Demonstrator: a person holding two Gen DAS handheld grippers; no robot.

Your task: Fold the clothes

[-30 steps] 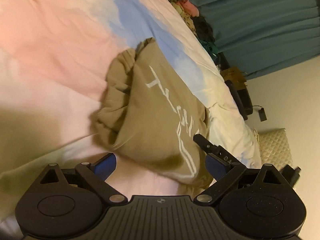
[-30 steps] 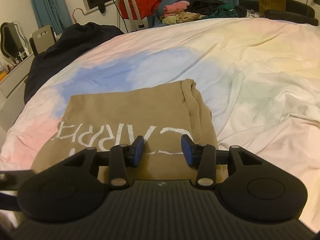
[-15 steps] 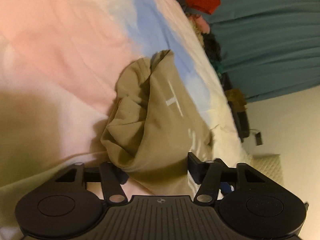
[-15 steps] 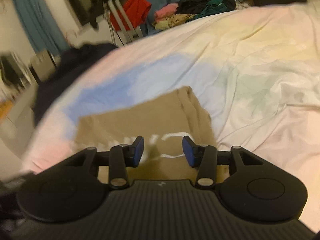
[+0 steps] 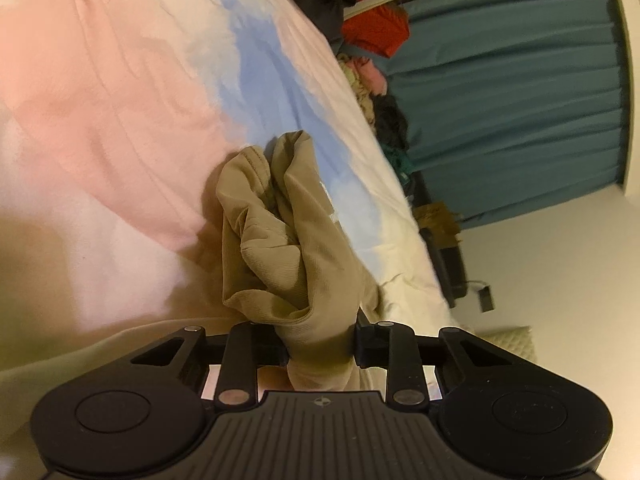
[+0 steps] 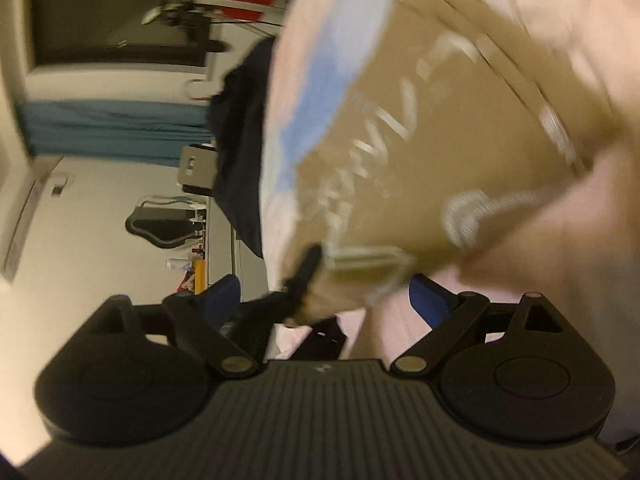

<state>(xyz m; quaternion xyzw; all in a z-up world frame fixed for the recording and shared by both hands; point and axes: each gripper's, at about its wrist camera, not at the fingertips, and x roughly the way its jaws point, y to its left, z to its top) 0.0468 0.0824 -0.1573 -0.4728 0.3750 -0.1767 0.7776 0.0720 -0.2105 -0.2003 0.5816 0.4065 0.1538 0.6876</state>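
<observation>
The tan shirt (image 5: 288, 240) lies on the bed (image 5: 120, 120), over its pastel pink-and-blue sheet, with one bunched edge pinched in the left claw (image 5: 320, 346), whose fingers press in on a thick wad of cloth. That grip looks meant to lift the side and carry it across for a fold. The right claw (image 6: 324, 300) stands wide, its blue pads either side of the shirt's near corner and not clamped on it (the view is smeared with motion), probably lining up for a matching hold. White printed lettering runs across the shirt (image 6: 440, 128), but the blur and the angle leave it unreadable. Other clothes (image 5: 372, 80) are heaped beyond the bed by the teal curtain (image 5: 520, 100).
</observation>
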